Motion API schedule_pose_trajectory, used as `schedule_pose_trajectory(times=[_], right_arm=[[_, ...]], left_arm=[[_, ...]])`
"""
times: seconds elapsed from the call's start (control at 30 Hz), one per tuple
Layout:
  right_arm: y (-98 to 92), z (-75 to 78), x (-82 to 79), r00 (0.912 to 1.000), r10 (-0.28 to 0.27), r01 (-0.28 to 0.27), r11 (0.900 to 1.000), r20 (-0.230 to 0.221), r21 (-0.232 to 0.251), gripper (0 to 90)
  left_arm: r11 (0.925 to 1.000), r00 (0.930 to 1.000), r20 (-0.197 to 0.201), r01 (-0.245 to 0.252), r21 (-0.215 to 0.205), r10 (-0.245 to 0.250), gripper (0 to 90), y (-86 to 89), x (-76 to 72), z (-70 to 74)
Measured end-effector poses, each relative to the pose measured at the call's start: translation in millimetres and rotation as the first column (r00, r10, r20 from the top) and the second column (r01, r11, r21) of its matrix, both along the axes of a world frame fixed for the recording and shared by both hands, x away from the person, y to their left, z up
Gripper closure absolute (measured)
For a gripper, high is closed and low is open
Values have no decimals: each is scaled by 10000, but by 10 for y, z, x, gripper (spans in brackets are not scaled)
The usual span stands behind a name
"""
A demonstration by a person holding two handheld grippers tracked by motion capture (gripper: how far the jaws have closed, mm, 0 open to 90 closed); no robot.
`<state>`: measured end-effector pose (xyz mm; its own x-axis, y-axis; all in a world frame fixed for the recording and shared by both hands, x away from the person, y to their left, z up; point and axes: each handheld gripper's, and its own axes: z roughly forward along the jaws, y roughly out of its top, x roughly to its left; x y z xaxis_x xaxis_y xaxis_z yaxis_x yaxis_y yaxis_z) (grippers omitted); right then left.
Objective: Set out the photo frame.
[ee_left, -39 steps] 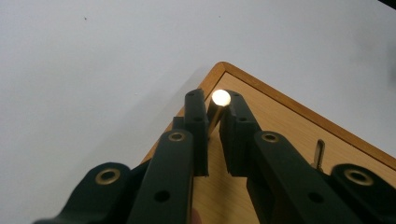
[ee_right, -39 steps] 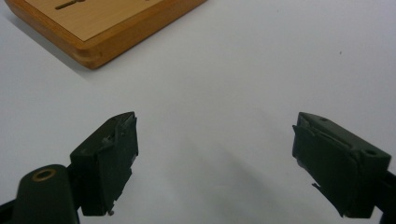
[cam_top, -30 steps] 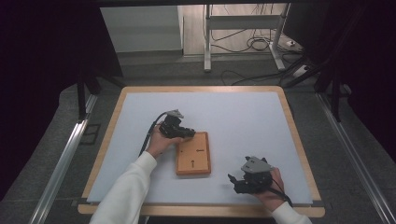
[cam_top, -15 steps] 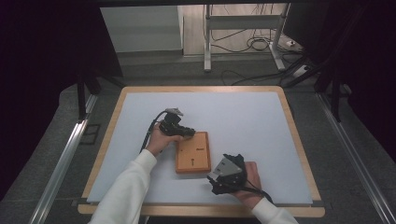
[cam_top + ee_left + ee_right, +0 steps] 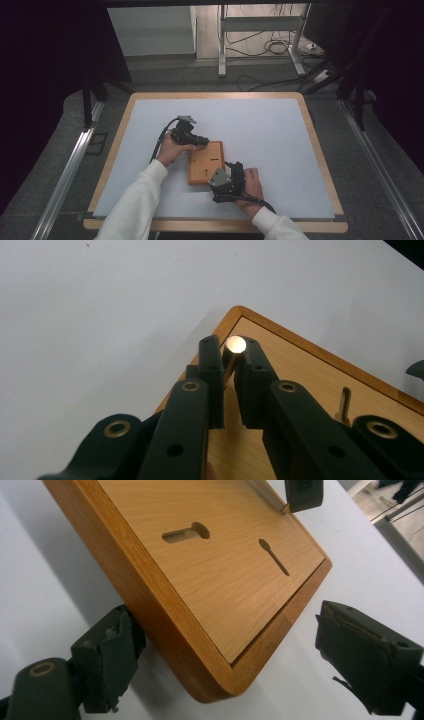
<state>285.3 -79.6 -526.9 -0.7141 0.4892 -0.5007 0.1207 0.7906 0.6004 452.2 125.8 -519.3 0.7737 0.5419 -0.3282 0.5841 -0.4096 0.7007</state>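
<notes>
We are seeing the wooden board (image 5: 205, 163) lying on the white surface (image 5: 270, 130). The left gripper (image 5: 228, 371) is pinching a brass peg (image 5: 235, 345) at the board's far corner; the right gripper (image 5: 220, 655) is straddling its near corner, jaws wide apart.

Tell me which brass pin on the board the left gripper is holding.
The round-headed pin near the board's corner, between the left gripper's jaws; the other pin stands free.
</notes>
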Motion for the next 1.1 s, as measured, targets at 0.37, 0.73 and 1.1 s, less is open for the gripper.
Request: schedule_pose_trajectory(times=[0.37, 0.73, 1.1], right_arm=[[34, 133, 6, 9971, 628, -625, 9980, 436, -81, 296], [8, 263, 48, 9965, 699, -699, 9976, 451, 3, 360], [-18, 285, 55, 9965, 650, -657, 9978, 533, 111, 366]], left_arm=[[9982, 9975, 617, -371, 475, 341, 845, -55, -44, 20], [9963, 9951, 769, -660, 545, 618, 819, -76, -45, 17], [9884, 9790, 1600, -1379, 643, 1261, 505, 11, -158, 148]])
